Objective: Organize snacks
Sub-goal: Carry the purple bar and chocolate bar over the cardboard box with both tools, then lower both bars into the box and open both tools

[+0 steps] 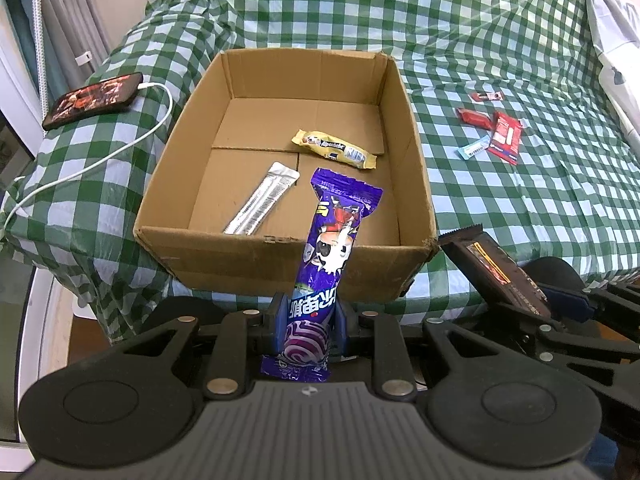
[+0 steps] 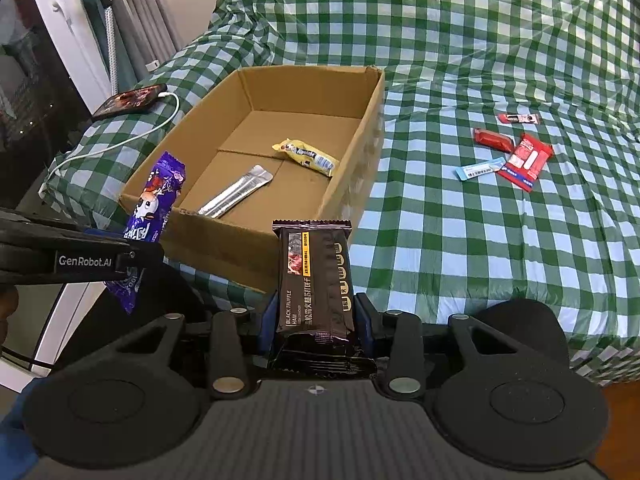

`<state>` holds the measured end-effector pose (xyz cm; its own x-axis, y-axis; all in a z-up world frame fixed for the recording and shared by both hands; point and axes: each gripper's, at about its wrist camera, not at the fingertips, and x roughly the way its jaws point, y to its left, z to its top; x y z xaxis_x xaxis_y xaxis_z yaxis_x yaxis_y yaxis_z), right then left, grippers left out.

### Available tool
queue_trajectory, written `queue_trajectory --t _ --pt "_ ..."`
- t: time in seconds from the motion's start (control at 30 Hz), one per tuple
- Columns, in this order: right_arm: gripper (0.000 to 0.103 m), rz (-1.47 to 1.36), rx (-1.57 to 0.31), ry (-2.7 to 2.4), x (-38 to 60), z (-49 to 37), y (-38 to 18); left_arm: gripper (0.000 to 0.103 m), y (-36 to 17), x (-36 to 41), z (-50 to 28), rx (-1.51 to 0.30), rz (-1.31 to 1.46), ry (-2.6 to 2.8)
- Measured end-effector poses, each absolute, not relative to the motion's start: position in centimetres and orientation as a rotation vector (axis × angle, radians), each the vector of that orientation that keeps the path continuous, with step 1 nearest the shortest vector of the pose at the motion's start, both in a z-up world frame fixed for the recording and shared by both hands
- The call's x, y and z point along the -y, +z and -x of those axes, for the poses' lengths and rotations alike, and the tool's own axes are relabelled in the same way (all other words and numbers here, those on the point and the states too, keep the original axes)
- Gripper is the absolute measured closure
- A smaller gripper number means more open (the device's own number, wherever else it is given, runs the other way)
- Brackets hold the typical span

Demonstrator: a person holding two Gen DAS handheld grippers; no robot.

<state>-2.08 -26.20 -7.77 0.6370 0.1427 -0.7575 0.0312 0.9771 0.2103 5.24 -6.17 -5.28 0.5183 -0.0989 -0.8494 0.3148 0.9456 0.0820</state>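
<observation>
Nearest in the left wrist view, the left gripper (image 1: 307,322) has its jaws closed narrowly on the lower part of a purple snack packet (image 1: 332,252), which stands up between the blue pads and leans over the near wall of the cardboard box (image 1: 280,258). The packet bears a cartoon figure and a purple swirl near its bottom end.

Beside it, the right gripper (image 2: 316,316) has its jaws pressed on the sides of a black cracker packet (image 2: 316,280) printed "BLACK TRUFFLE HAM"; the packet stands upright, its crimped top edge level with the box's near right corner. In the right wrist view the left gripper's side plate reads "GenRobot.AI".

The box sits open-topped on a bed covered by a green-and-white checked cloth (image 1: 500,208). Inside it, a silver stick sachet (image 1: 262,200) lies near the front left, and a yellow snack bar (image 1: 334,149) lies farther back toward the right wall; the two are apart.

Farther right on the cloth, well apart from the box, lie a pale blue stick (image 2: 480,169), a red flat packet (image 2: 526,161) touching it, a red bar (image 2: 494,140) and a small red-and-black wrapper (image 2: 519,119).

Beyond the box's left side, a phone (image 1: 94,100) rests on the cloth with a white cable (image 1: 120,148) plugged in.
</observation>
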Motion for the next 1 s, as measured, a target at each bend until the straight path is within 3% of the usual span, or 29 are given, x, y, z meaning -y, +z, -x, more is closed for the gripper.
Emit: queue_trajectory --t 1.0 --pt "0.061 -0.186 -0.828 0.087 25.9 -5.8 -5.6 0.076 -3.9 6.0 -13.6 -0.980 -0.229 -0.223"
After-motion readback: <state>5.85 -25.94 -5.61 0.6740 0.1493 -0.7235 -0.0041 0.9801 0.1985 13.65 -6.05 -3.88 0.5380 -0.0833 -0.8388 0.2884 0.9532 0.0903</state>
